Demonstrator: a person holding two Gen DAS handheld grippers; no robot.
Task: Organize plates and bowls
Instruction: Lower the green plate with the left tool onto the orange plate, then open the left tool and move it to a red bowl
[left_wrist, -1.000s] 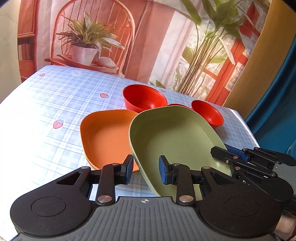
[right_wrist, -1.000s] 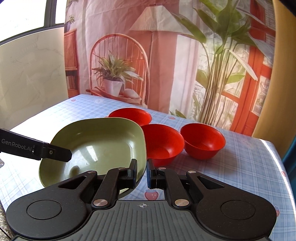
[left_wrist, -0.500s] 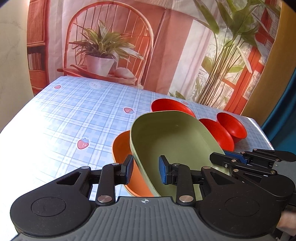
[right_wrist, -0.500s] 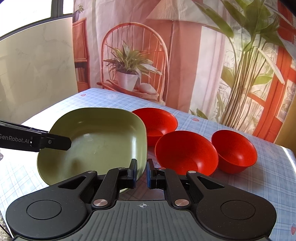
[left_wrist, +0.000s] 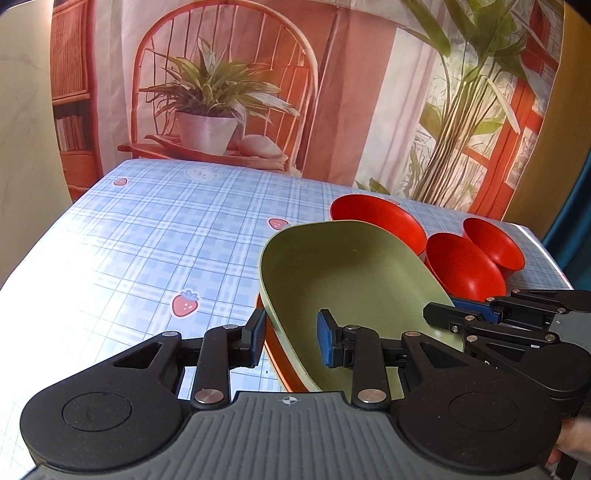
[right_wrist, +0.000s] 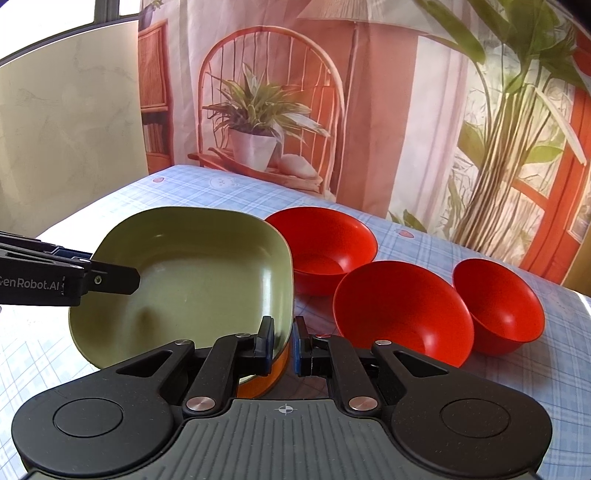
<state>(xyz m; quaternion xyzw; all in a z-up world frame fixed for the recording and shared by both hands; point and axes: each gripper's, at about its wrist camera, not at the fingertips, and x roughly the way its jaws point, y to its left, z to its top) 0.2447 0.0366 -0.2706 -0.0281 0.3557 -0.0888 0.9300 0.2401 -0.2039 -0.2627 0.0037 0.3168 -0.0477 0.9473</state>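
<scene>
Green square plate (right_wrist: 192, 273) with rounded corners and a raised rim, matte plastic by the look of it, sits on top of an orange plate (right_wrist: 275, 369) of the same shape; we see only a sliver of orange under its near edge in both views. We cannot tell whether the green plate is fully seated or slightly tilted on the orange one.

We note the right hand-held gripper (right_wrist: 283, 345) with its two blue-padded fingers pinching the near right rim of the green plate, one pad (right_wrist: 266, 343) inside the rim and the other outside. The gap between them is narrow.

The left hand-held gripper (left_wrist: 291, 338) straddles the plate's left rim: its fingers are spread apart, one pad (left_wrist: 256, 338) outside the rim and one over the plate's interior. We cannot say that either pad touches the plate. In the right wrist view this gripper's finger reaches over the left edge of the plate.

Three red round bowls stand on the counter (left_wrist: 147, 236), which wears a blue checked cloth with strawberry prints. The far red bowl (right_wrist: 321, 245) sits just beside the green plate's far right corner. The middle red bowl (right_wrist: 402, 314) and the right red bowl (right_wrist: 498, 306) stand close together, further to the right.

Behind the counter hangs a printed backdrop (right_wrist: 369, 92) showing a chair and potted plants.
</scene>
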